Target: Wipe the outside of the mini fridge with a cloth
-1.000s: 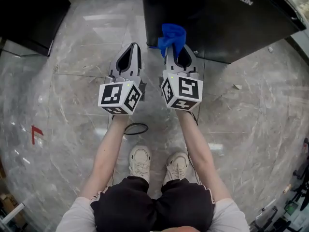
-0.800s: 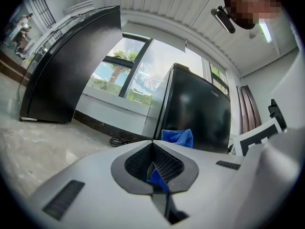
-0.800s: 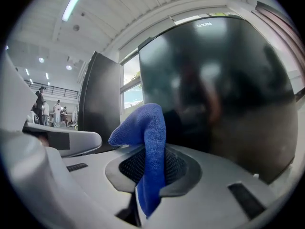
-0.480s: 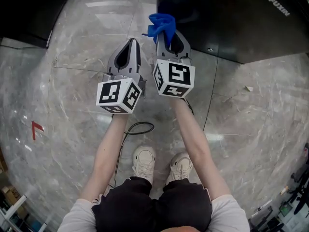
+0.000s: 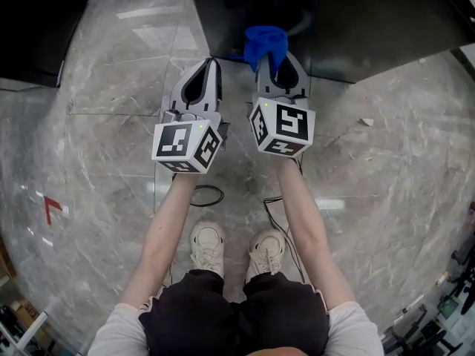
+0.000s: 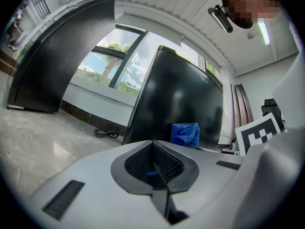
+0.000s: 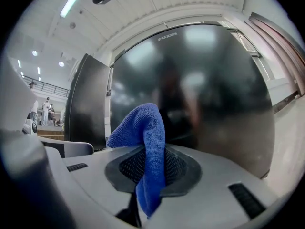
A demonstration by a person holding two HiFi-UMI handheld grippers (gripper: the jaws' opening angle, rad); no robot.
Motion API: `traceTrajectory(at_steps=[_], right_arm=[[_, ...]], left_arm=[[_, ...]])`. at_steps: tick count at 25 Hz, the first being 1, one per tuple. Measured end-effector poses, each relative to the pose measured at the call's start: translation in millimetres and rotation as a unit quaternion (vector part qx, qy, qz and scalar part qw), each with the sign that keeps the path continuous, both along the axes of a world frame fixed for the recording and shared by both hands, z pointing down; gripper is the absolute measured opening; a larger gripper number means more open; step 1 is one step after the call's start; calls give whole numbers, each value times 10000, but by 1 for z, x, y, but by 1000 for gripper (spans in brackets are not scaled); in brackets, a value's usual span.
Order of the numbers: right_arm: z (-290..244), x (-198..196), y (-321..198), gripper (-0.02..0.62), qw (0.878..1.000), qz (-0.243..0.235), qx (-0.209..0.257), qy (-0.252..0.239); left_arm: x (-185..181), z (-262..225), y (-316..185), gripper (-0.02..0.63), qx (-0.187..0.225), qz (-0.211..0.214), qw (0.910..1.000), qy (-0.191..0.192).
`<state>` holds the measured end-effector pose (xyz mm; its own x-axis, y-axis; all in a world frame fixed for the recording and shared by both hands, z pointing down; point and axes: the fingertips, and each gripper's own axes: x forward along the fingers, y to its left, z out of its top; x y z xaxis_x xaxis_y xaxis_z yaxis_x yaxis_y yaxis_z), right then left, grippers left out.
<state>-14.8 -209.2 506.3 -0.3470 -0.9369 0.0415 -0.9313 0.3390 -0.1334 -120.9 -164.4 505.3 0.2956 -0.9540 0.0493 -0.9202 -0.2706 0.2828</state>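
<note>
This looks like a large indoor hall used as a lab or test space, not a home. A polished grey stone floor [image 5: 111, 124] carries a black fridge [image 5: 334, 21] at its far edge and a black cabinet [image 5: 30, 21] at the far left corner. A loose cable [image 5: 208, 196] and a red mark [image 5: 50, 208] lie on the floor, and clutter [image 5: 454, 280] crowds the near right corner. Overhead is a white slatted ceiling [image 7: 143, 4] with a strip light [image 7: 70, 4]. There is a tall window [image 6: 114, 56], and people [image 7: 46, 108] stand far off.

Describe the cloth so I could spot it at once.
Find the black fridge straight ahead on the grey marble floor. At its front, the right gripper is clamped on a small cloth. Its bright blue stands out against all that black and grey, and the left gripper beside it has no cloth.
</note>
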Motion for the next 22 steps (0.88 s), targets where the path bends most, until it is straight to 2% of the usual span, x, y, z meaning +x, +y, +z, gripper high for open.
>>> traceTrajectory(at_steps=[8, 12, 15, 18, 22], right_arm=[[3, 126, 5, 81, 9947, 1016, -108, 125], [5, 199, 0, 81, 9854, 1683, -173, 214], [5, 247, -2, 81, 9775, 2088, -221, 205], [6, 277, -5, 81, 9722, 2321, -258, 182], [7, 292, -9, 81, 9703, 2389, -272, 255]], left_arm=[[61, 4, -4, 5, -16, 383, 9992, 123], [86, 9, -16, 5, -54, 482, 9986, 222], [106, 9, -21, 5, -21, 639, 9978, 160], [122, 12, -24, 5, -15, 781, 9969, 109], [132, 15, -28, 5, -39, 833, 9965, 88]])
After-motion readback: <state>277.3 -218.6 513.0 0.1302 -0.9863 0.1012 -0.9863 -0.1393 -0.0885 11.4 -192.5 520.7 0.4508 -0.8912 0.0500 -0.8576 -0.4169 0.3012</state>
